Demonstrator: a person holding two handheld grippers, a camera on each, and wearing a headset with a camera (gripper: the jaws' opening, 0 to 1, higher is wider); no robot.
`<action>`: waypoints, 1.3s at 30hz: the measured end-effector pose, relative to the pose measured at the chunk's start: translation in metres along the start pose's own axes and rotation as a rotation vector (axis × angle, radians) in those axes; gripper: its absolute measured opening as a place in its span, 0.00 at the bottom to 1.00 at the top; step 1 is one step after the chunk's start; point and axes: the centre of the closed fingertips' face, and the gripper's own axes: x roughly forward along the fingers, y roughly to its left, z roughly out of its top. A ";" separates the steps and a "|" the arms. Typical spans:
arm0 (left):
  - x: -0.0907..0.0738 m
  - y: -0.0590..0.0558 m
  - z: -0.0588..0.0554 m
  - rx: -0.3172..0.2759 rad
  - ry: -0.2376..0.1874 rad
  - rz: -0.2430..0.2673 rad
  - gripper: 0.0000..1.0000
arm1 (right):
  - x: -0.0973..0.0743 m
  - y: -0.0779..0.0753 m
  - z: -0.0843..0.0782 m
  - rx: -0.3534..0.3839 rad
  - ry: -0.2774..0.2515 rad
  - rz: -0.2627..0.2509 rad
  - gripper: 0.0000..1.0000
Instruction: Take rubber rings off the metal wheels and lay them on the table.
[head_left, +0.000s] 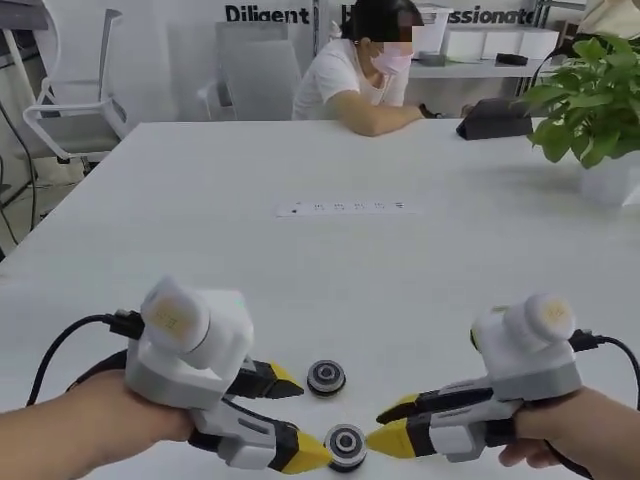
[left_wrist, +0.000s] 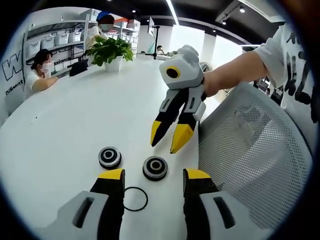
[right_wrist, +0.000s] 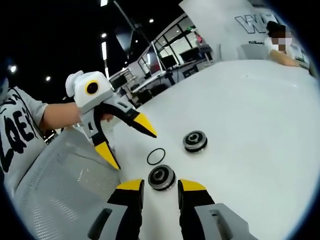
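A: Closest to the viewer, two hand-held grippers meet low over a white table (head_left: 420, 290). How do they stand?

B: The left gripper (head_left: 312, 421) has its jaws spread wide and holds nothing. The right gripper (head_left: 375, 428) faces it, jaws narrowly parted, also empty. Their yellow tips flank the near wheel (head_left: 346, 446), just beside it; whether they touch it can't be judged.

A: And the other pieces?

B: A far wheel (head_left: 326, 377) lies flat just beyond. In the left gripper view, one loose rubber ring (left_wrist: 147, 200) lies flat on the table between that gripper's jaws, just short of the near wheel.

A: What room is there around them?

B: The table's near edge runs close beside the wheels, with a mesh chair (left_wrist: 250, 150) against it. Ahead, bare tabletop stretches to a socket strip (head_left: 345, 208). A potted plant (head_left: 590, 95) and a seated person (head_left: 345, 85) are at the far edges.
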 end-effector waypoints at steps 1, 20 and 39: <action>0.002 0.000 -0.001 0.002 0.004 -0.002 0.43 | 0.001 0.000 -0.002 -0.007 0.004 -0.003 0.25; 0.019 -0.002 -0.011 0.016 0.060 -0.023 0.35 | 0.012 -0.003 -0.018 -0.167 0.098 -0.018 0.23; 0.035 -0.007 -0.008 0.017 0.051 -0.036 0.22 | 0.024 -0.002 -0.017 -0.301 0.146 -0.019 0.23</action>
